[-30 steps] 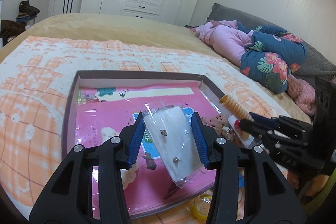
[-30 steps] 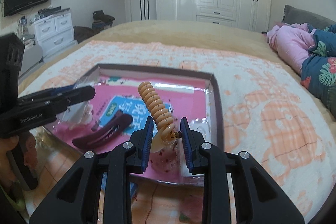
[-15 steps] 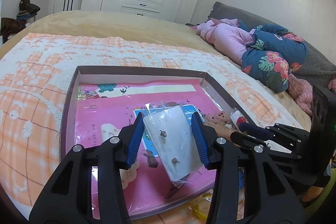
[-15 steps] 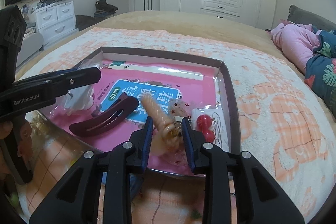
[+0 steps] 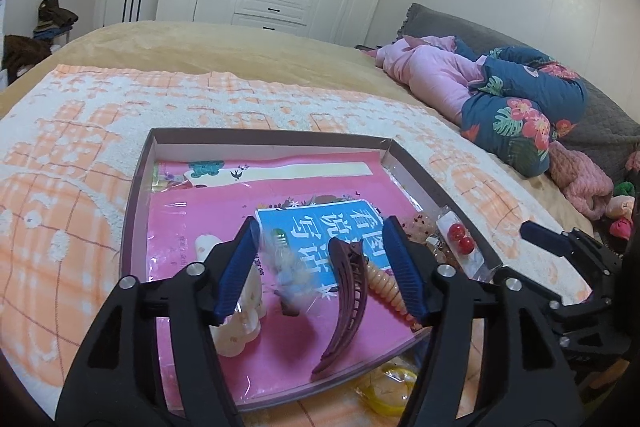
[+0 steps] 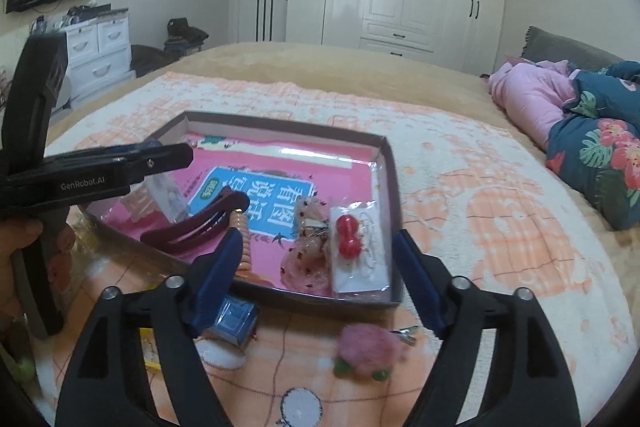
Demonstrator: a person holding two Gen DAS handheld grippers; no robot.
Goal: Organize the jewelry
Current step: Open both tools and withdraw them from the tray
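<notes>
Both hands are at the letting-go stage of filling the box (image 5: 138,183), which sits on the towel (image 5: 80,131) mid-frame.

In the left wrist view, the left claw (image 5: 320,267) stands low in the centre, half spread; its jaws have just been opening. A blurred clear packet (image 5: 286,267) is between them, touching neither pad as far as I can tell, apparently dropping onto the pink sheet (image 5: 224,203). To its right lie the maroon clip (image 5: 348,291) and, beside that, the peach coil (image 5: 386,285), both inside the box near its front edge. Further right, by the right wall, is the red bead card (image 5: 460,239).

In the right wrist view, the right claw (image 6: 316,275) fills the lower middle, jaws wide and just opened, gripping nothing. The coil shows just past its left finger, already down in the box.

Still outside, on the towel in front of the box: a blue box (image 6: 234,319) lower left and a pink felt clip (image 6: 366,349) lower centre.

I'd judge the next move is for the free right claw to drop toward the felt clip, close on it and carry it over the front wall.
</notes>
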